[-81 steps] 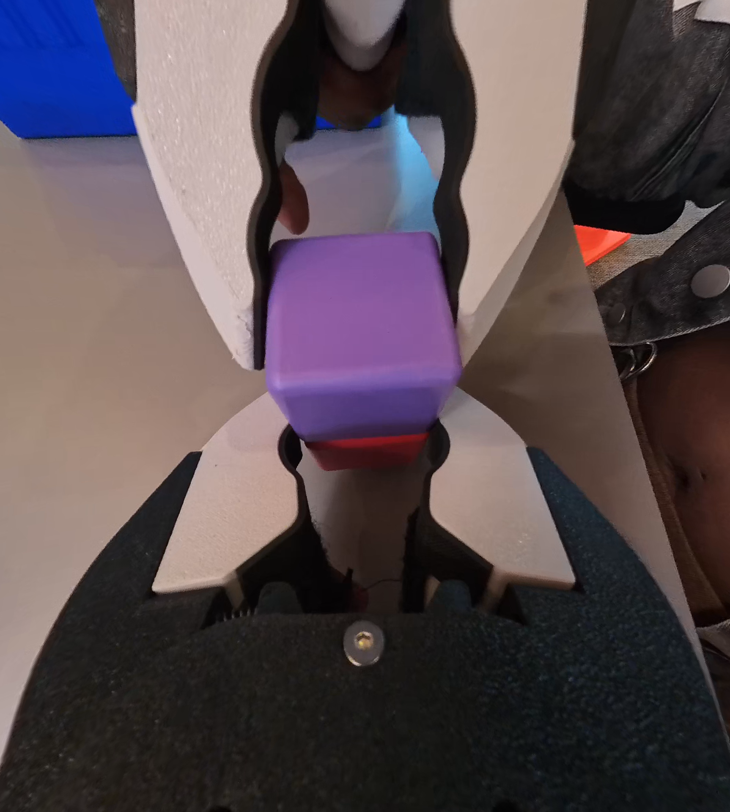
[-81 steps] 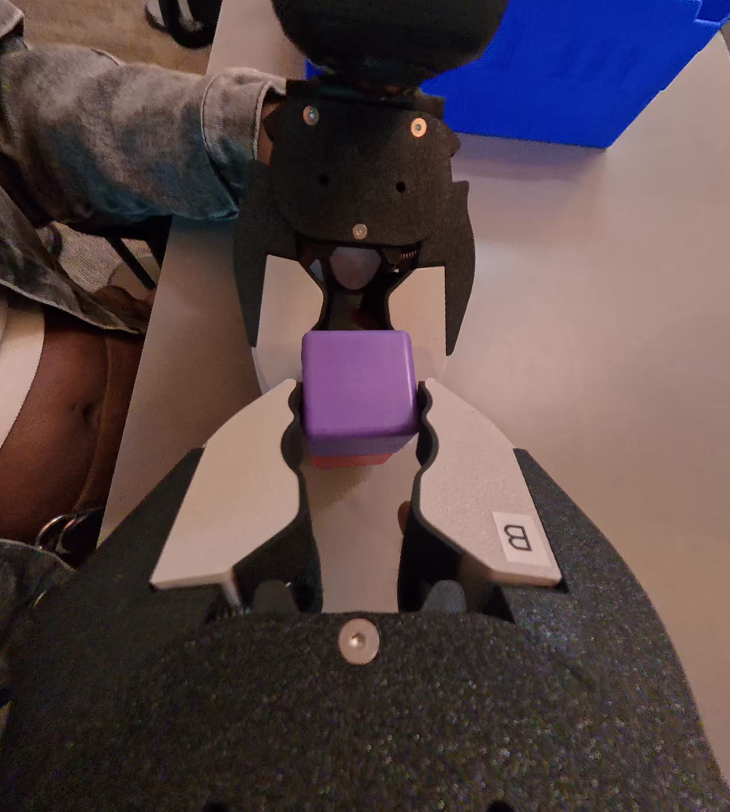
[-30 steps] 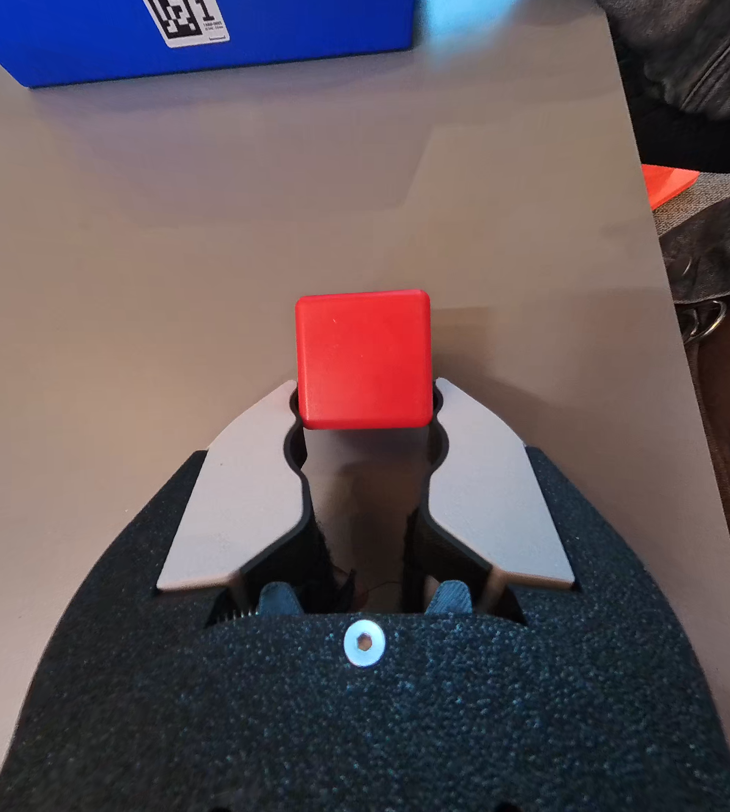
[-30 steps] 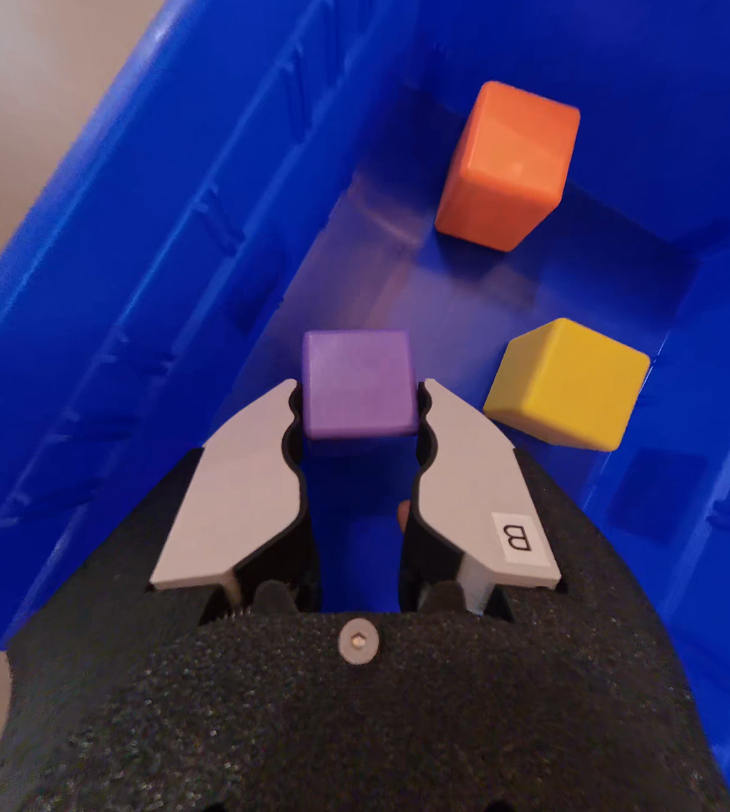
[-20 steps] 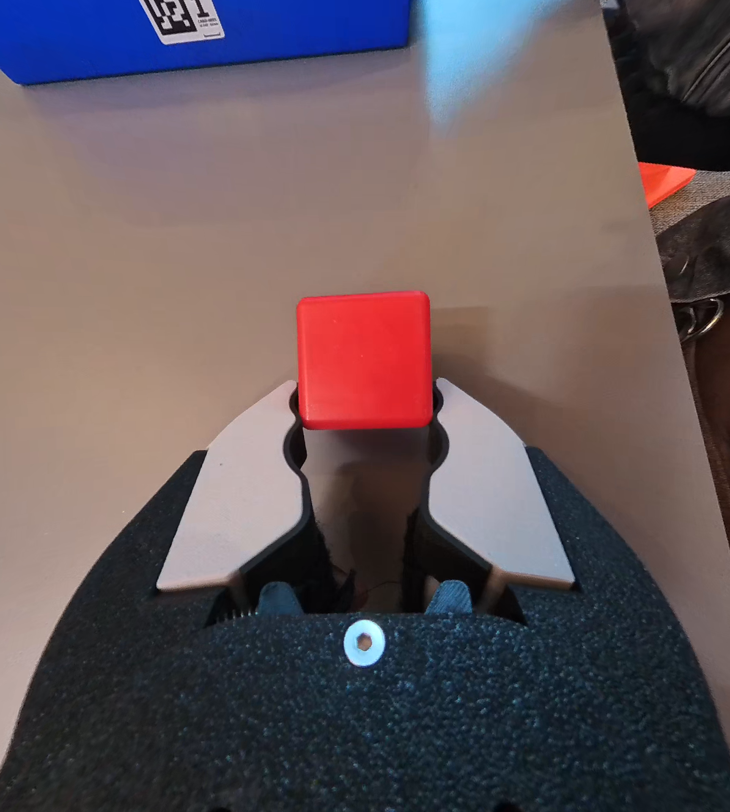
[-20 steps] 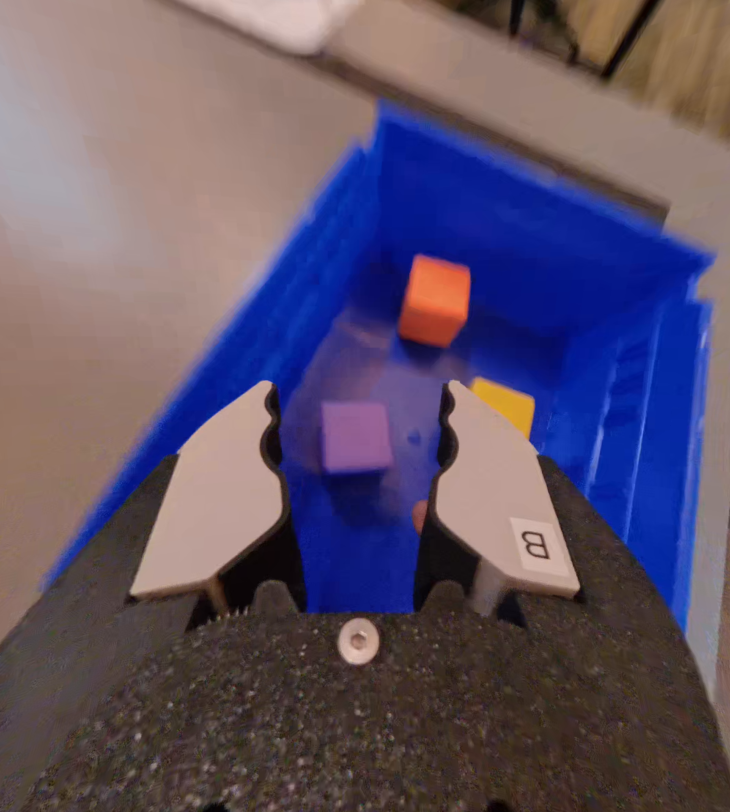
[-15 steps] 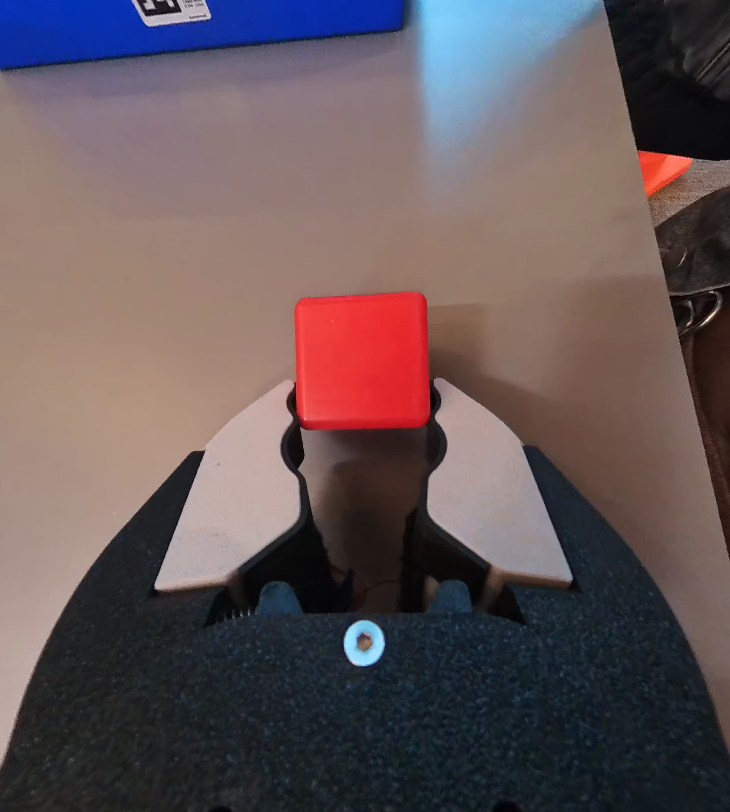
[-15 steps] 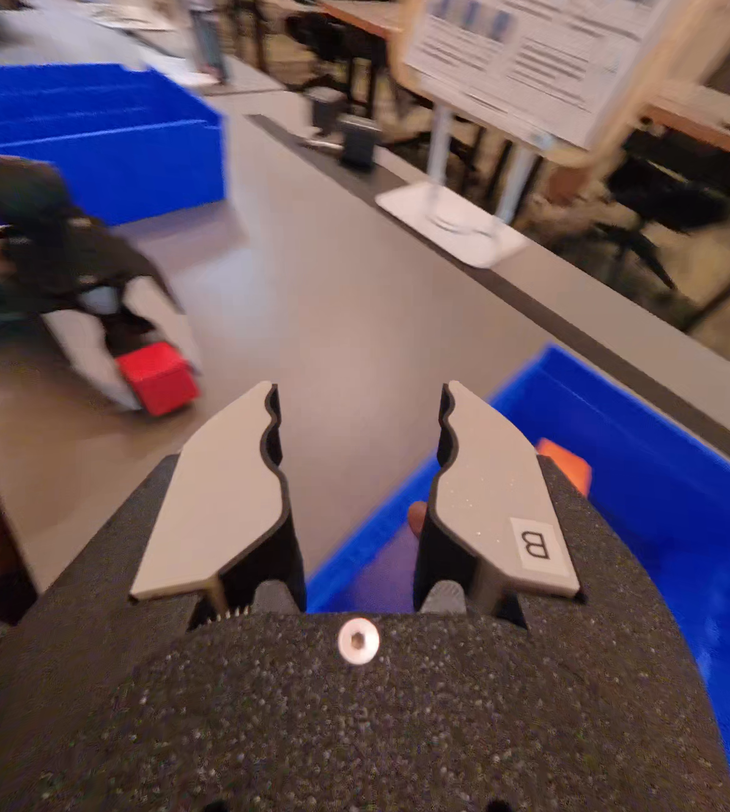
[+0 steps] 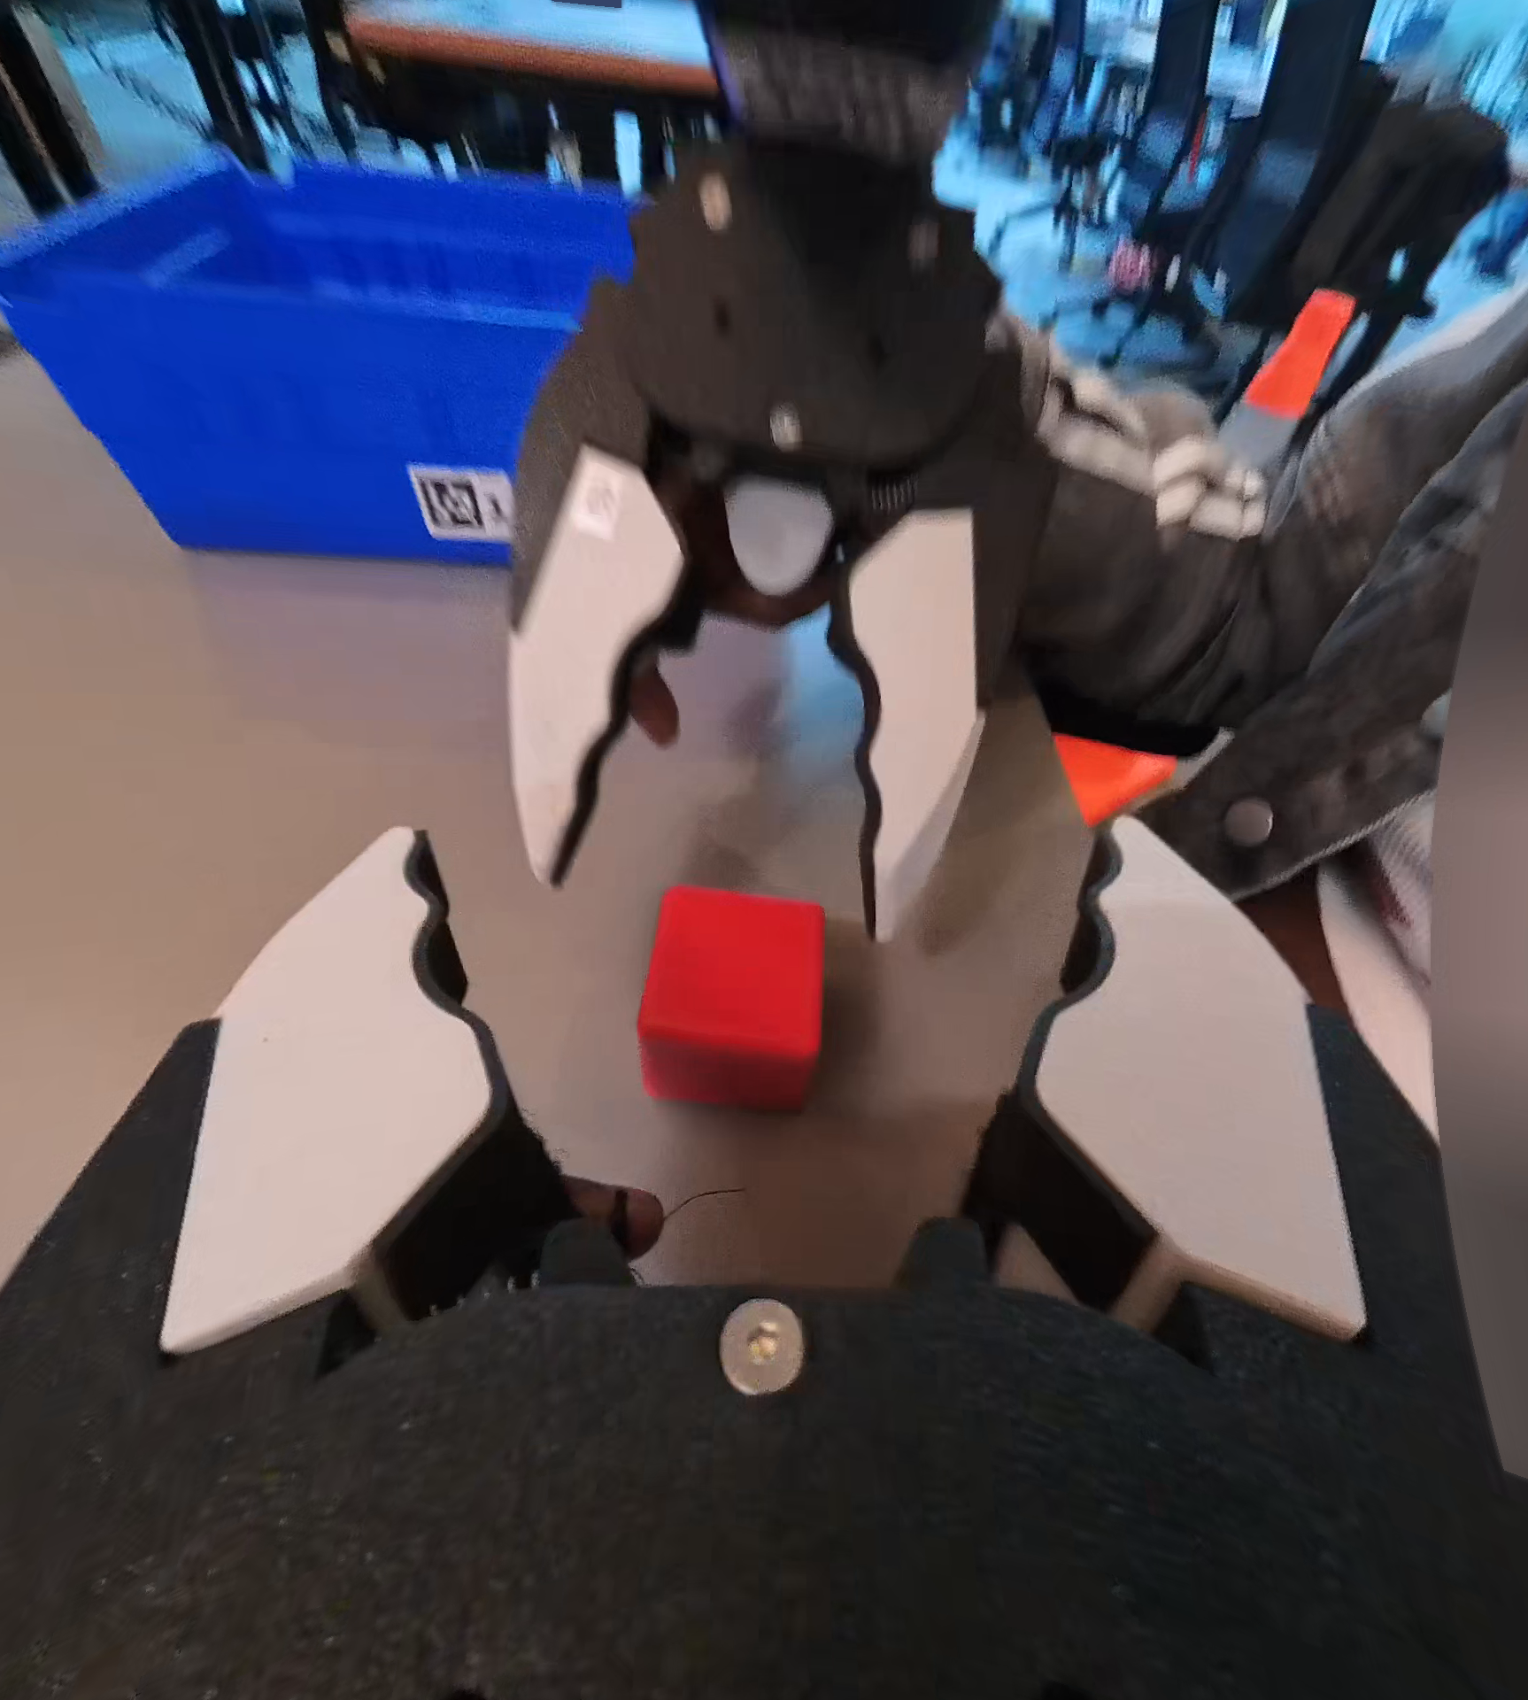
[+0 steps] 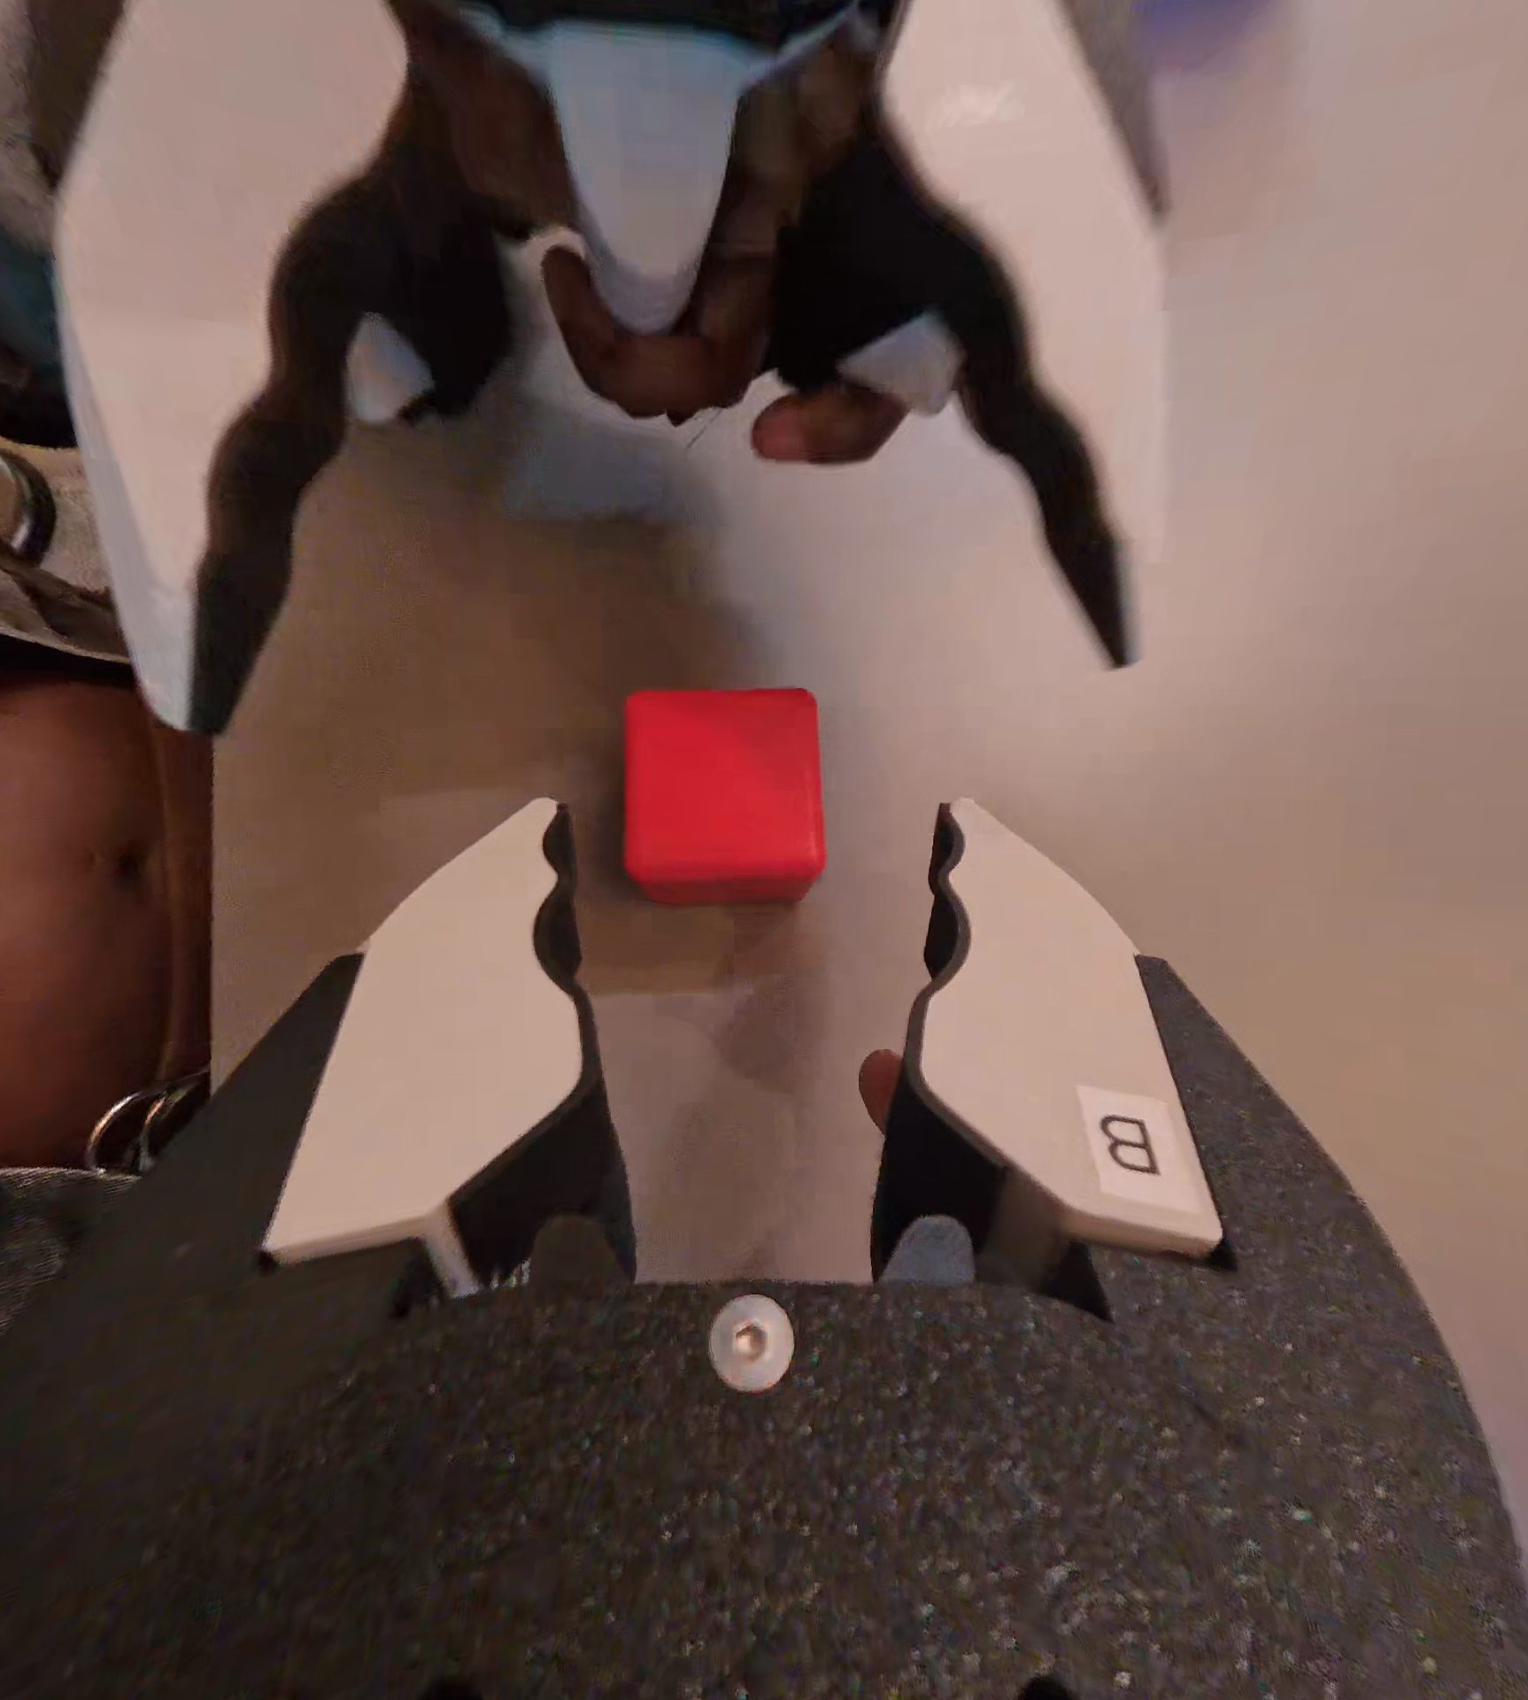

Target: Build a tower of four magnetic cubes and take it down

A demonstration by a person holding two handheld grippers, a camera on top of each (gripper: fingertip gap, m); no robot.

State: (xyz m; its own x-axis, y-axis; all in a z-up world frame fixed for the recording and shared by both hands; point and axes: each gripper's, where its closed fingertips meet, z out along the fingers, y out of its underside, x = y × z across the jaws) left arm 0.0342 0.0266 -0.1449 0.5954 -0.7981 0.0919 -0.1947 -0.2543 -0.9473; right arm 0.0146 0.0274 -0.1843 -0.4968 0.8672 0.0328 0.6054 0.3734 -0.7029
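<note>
Both jaws gape empty around the red cube [image 10: 722, 791] on the table [image 10: 1294, 552]; small, rigid, smooth-sided, probably light — best pinched across two opposite flat faces

red cube [image 9: 731, 1003], blue bin [image 9: 282, 368], beige table [image 9: 144, 736]

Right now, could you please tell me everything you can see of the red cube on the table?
The red cube is a plain, smooth block with rounded edges and corners, plastic by the look of it, with no markings showing. It sits flat and alone on the grey table, nothing stacked on it. Both grippers face it from opposite sides with jaws wide open: the left gripper and the right gripper each leave clear gaps, so nothing but the table touches it.
</note>
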